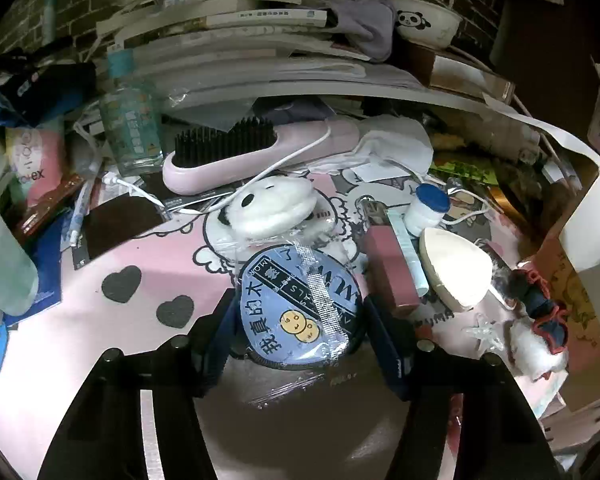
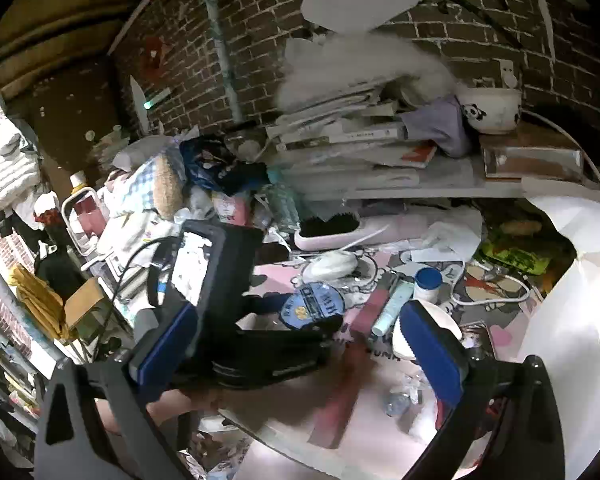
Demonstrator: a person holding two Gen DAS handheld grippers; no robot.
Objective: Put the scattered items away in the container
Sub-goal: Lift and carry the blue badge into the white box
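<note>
Left gripper point(image 1: 300, 312) set wide around a round blue badge point(image 1: 298, 306) in a clear wrapper, pads flanking its edges; grip not certain. Badge printed with Chinese characters, "MUW" and two yellow smiley faces. Near the desk's middle, on a pink desk mat point(image 1: 132, 248) with black hearts. Just behind: a plush panda pouch point(image 1: 274, 206), a pink hairbrush point(image 1: 236, 160) and a white cable point(image 1: 284, 162). At the left edge, a tissue pack point(image 1: 34, 168) reading "…ex". Right gripper point(image 2: 296, 344) spread wide, empty, above the desk's near edge. White container wall point(image 1: 594, 220) at the right edge; contents unseen.
</note>
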